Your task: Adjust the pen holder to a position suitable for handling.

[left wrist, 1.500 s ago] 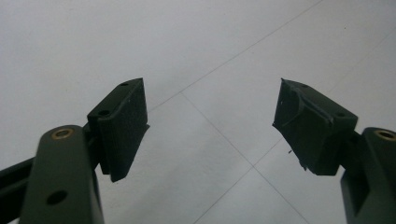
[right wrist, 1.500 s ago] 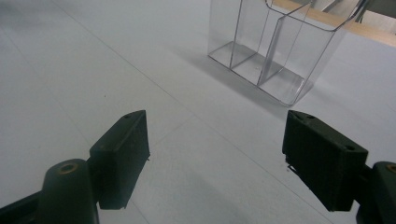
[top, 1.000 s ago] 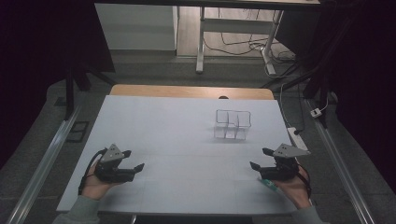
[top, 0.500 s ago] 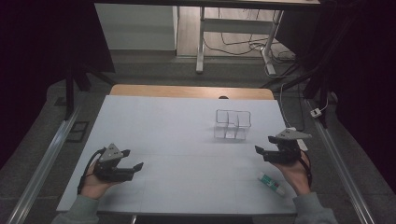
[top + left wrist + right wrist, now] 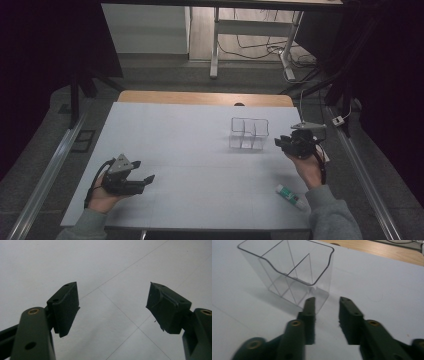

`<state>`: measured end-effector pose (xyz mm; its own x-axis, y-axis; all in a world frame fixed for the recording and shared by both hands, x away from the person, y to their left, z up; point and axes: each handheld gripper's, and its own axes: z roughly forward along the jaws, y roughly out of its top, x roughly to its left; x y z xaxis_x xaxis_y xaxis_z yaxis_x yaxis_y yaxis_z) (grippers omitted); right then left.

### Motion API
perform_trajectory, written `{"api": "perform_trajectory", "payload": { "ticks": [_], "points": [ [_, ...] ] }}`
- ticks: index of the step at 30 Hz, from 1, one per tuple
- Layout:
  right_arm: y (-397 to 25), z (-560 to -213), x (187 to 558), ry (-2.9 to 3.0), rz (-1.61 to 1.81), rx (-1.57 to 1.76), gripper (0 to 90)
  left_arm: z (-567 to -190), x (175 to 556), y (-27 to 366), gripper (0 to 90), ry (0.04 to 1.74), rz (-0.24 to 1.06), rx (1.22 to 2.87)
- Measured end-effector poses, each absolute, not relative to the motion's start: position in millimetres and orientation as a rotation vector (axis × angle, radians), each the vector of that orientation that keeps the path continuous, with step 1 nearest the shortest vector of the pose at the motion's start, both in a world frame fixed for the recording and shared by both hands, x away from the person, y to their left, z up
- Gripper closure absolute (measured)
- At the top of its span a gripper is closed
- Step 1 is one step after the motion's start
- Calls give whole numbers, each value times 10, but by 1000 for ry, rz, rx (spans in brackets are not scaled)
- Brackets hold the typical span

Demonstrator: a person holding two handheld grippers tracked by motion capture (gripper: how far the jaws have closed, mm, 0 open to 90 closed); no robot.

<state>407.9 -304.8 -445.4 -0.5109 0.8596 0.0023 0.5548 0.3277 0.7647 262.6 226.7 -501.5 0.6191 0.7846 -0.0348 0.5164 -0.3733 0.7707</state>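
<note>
On the table's right half, the clear divided container is standing empty, the right gripper nosing up beside it, jaws slightly parted and gripping nothing; the left gripper is waiting wide open, well apart; next, seemingly, closing on the container's wall.

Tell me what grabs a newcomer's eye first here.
A clear divided bin stands right of centre on the white table, with the right hand-held gripper open beside it. A small tube lies near the front right edge, and the left hand-held gripper rests open at front left.
</note>
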Motion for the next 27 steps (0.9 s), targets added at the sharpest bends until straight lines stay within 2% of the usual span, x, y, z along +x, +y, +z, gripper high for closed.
{"api": "perform_trajectory", "payload": {
  "ticks": [1,2,4,15,27],
  "points": [
    [-3046,-4469,4113,2194,1028,1257,782,-5017,2625,2265,258,1019,436,2060],
    [-3040,-4488,4178,2188,1027,1281,869,-5018,2625,2264,258,1018,436,2061],
    [-3039,-4492,4201,2186,1025,1281,896,-5019,2626,2264,258,1018,432,2062],
    [-2935,-4612,4491,2230,1008,1319,897,-5033,2629,2273,259,1015,433,2071],
    [-2852,-4726,4622,2241,1010,1318,897,-5046,2631,2316,260,1024,440,2073]
  ]
}}
